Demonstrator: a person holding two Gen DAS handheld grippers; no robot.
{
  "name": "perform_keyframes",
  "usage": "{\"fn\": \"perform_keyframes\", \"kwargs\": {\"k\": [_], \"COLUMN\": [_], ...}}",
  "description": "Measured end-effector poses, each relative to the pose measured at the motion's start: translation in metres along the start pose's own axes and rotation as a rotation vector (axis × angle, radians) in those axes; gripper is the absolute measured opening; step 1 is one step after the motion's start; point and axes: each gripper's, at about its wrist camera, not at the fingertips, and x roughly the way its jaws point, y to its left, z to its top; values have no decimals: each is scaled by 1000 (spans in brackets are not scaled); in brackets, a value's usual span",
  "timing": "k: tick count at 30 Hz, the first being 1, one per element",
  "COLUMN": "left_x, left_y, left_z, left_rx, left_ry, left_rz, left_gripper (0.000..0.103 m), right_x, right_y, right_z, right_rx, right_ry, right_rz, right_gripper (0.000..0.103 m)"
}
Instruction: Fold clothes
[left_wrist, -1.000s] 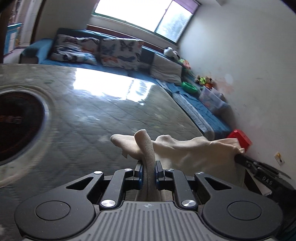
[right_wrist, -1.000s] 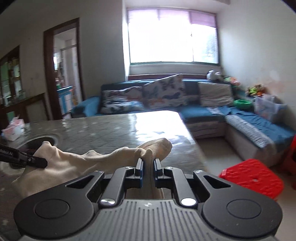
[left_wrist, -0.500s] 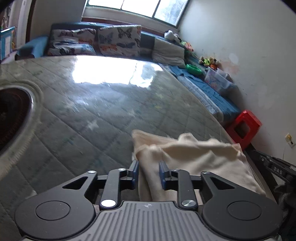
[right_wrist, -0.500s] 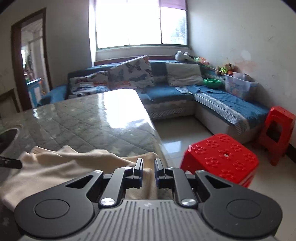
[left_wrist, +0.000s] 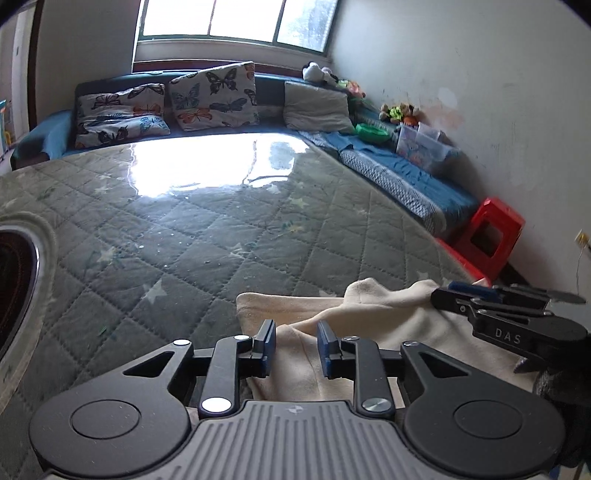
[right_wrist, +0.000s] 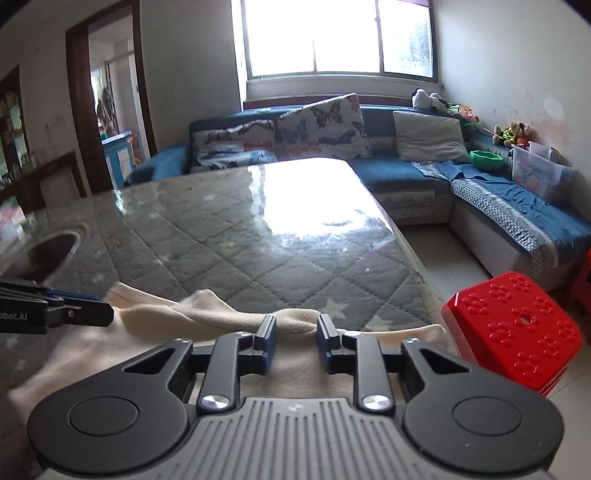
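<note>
Both wrist cameras sit low and close over the near edge of the table (left_wrist: 207, 236), looking along their fingers across it toward the sofa (right_wrist: 399, 173) and window (right_wrist: 332, 37). The left view angles rightward and catches the right gripper (left_wrist: 448, 295); the right view faces straight ahead from the near right corner. Both share the cream cloth (left_wrist: 369, 317).

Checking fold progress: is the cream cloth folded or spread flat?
Folded, loosely: the cream cloth lies doubled on the table, rumpled top layer.
</note>
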Motion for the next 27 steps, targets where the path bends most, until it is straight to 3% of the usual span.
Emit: {"fn": "perform_keyframes", "kwargs": {"k": [4, 12, 18, 22, 24, 26, 27], "left_x": [7, 1, -15, -24, -30, -35, -39], "left_y": [0, 0, 6, 9, 11, 11, 11], "left_z": [-1, 0, -4, -9, -13, -17, -19], "left_rx": [3, 2, -2, -8, -13, -16, -14], "left_ry": [5, -2, -17, -18, -18, -21, -25], "left_rz": [0, -7, -1, 10, 13, 15, 16], "left_gripper": [28, 33, 51, 58, 62, 69, 71], "right_x": [-2, 8, 16, -3, -13, -22, -26], "right_y": [4, 39, 46, 50, 53, 55, 57], "right_z": [6, 14, 16, 16, 15, 13, 11], "right_rx": [-20, -95, -110, -119, -115, -114, -116], "right_ry": [-9, 22, 34, -6, -22, -38, -45], "right_rz": [-20, 71, 47, 49, 52, 49, 45], "right_gripper": [31, 33, 41, 60, 62, 80, 83]}}
